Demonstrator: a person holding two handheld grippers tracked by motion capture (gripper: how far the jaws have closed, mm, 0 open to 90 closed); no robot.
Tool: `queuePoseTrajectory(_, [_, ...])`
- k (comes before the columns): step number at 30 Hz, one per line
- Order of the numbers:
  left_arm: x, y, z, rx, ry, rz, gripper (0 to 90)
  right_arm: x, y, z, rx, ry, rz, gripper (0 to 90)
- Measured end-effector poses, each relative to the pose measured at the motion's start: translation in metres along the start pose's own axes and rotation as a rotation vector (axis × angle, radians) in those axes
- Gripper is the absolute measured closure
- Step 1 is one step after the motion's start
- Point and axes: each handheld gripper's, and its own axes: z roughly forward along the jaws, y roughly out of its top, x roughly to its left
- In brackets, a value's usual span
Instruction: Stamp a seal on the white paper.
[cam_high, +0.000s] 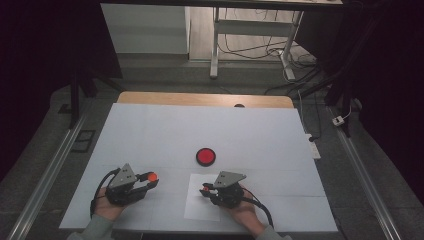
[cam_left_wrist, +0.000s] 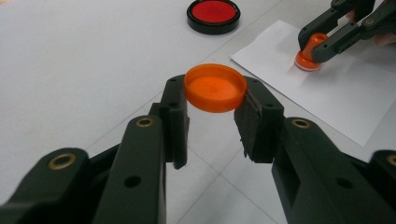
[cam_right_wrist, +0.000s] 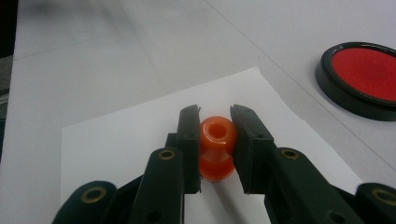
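My left gripper (cam_high: 151, 179) (cam_left_wrist: 215, 91) is shut on a round orange cap (cam_high: 152, 176) (cam_left_wrist: 215, 87), held by its rim just above the white tabletop, hollow side up. My right gripper (cam_high: 204, 190) (cam_right_wrist: 215, 116) is shut on a small orange stamp (cam_high: 205, 189) (cam_right_wrist: 216, 140). The stamp stands upright with its base on a white sheet of paper (cam_high: 197, 210) (cam_right_wrist: 116, 140). In the left gripper view the right gripper (cam_left_wrist: 320, 39) and the stamp (cam_left_wrist: 307, 58) show at the upper right on the paper (cam_left_wrist: 336, 88). A red ink pad (cam_high: 205, 156) (cam_left_wrist: 213, 13) (cam_right_wrist: 364, 77) in a black case lies beyond both grippers.
The white-covered table (cam_high: 150, 130) reaches to a wooden strip at its far edge. Metal rails run along the floor on both sides. Behind the table stand desk legs (cam_high: 215, 45) and loose cables, with a power strip (cam_high: 313, 148) by the right edge.
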Motion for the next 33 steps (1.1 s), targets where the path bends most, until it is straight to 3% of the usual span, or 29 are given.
queuePoseTrajectory(19, [0.0,0.0,0.0,-0.002,0.002,-0.002,65.0,0.001,0.001,0.0,0.007,-0.008,-0.013,72.6])
queuePoseTrajectory(27, [0.0,0.0,0.0,0.0,0.003,0.0,65.0,-0.001,0.001,-0.001,0.003,-0.001,0.009,72.2])
queuePoseTrajectory(33, [0.001,-0.001,0.001,-0.001,0.003,-0.004,65.0,-0.008,0.006,-0.017,-0.119,-0.003,0.068,72.1])
